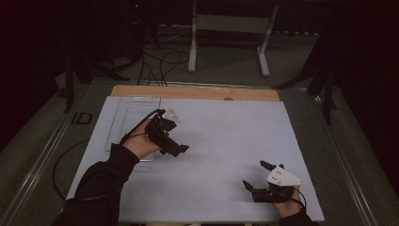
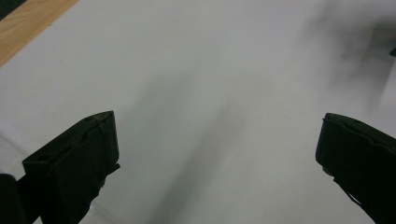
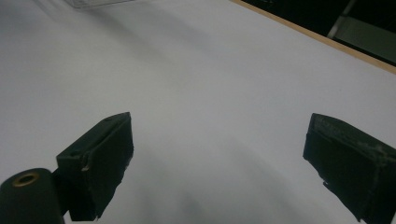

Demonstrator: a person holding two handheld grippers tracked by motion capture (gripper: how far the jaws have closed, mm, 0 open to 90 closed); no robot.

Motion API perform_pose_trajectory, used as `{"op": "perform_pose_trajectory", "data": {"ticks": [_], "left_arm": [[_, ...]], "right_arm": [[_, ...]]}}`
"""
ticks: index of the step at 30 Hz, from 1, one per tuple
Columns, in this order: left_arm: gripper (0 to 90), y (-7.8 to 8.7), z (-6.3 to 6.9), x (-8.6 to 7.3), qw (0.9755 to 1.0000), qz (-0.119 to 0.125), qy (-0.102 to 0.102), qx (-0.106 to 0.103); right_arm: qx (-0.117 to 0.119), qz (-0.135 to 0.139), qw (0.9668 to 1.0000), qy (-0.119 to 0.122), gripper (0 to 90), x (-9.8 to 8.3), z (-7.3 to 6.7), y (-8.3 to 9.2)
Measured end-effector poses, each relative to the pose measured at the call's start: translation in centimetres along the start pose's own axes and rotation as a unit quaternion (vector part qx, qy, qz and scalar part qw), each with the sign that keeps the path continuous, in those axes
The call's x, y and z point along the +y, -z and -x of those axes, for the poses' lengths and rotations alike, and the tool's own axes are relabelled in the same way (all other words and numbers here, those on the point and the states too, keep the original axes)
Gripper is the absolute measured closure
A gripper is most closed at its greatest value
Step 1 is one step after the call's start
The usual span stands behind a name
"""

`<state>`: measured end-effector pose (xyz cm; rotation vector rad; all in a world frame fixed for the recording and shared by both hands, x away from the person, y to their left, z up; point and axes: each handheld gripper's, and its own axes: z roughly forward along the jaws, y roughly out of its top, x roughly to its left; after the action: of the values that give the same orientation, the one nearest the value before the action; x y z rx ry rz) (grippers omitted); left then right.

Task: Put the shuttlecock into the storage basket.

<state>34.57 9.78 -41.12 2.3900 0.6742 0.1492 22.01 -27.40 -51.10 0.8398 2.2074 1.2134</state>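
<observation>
White sheeting [image 1: 221,136] covers the table, with a strip of bare wood [image 1: 197,92] along the far edge and dark floor, cables and a pale metal stand [image 1: 229,28] beyond. From the high view I see a clear plastic tray [image 1: 127,117] at the sheet's far left corner, just beside my left hand [image 1: 141,143]; the right gripper view catches only its corner [image 3: 93,3] at the top edge. I can read no brand, label or writing anywhere.

My left gripper [image 1: 176,149] hangs over the sheet near the tray, tipped forward and toward the centre; the left gripper view shows its 2 jaws spread wide with bare sheet between them. My right gripper [image 1: 256,175] sits at the near right, well apart from the left, pointing left across the table. Its 2 jaws are likewise spread wide and grasp nothing. A dark sleeve [image 1: 101,181] covers the left forearm.
</observation>
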Motion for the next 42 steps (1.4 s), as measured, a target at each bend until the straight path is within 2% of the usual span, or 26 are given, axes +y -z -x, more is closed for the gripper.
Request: {"op": "perform_pose_trajectory", "data": {"ticks": [10, 16, 23, 26, 29, 35, 38, 42], "left_arm": [[0.1, -1.1, 1.1, -0.5, 0.9998, 0.007, -0.010, -0.014], [0.1, -1.9, 1.6, -1.0, 0.9996, 0.001, -0.019, -0.021], [0.1, -2.5, 2.5, -1.7, 0.9987, 0.006, -0.027, -0.044], [0.1, -2.8, 2.9, -2.0, 0.9985, 0.010, -0.030, -0.045], [0.1, -3.1, 3.3, -2.5, 0.9980, 0.005, -0.042, -0.046], [0.1, -3.6, 3.9, -3.6, 0.9975, 0.008, -0.039, -0.059], [0.1, -3.7, 4.2, -4.1, 0.9974, 0.005, -0.043, -0.058], [0.1, -3.6, 4.4, -4.9, 0.9974, 0.019, -0.034, -0.060]], "right_arm": [[0.001, 0.000, 1.0000, -0.001, 8.3, 0.0, 0.0, 0.0], [0.002, -0.002, 1.0000, -0.001, 8.3, 0.0, 0.0, -0.1], [0.002, -0.002, 1.0000, -0.001, 8.3, 0.0, 0.0, -0.1], [0.003, -0.002, 1.0000, -0.001, 8.3, 0.0, 0.0, -0.1], [0.003, -0.001, 1.0000, -0.002, 8.3, 0.0, 0.0, 0.0], [0.004, -0.001, 1.0000, 0.000, 8.3, 0.0, 0.0, 0.0], [0.004, 0.000, 1.0000, 0.000, 8.3, 0.0, 0.0, 0.0], [0.003, -0.001, 1.0000, 0.000, 8.3, 0.0, -0.1, 0.0]]}}
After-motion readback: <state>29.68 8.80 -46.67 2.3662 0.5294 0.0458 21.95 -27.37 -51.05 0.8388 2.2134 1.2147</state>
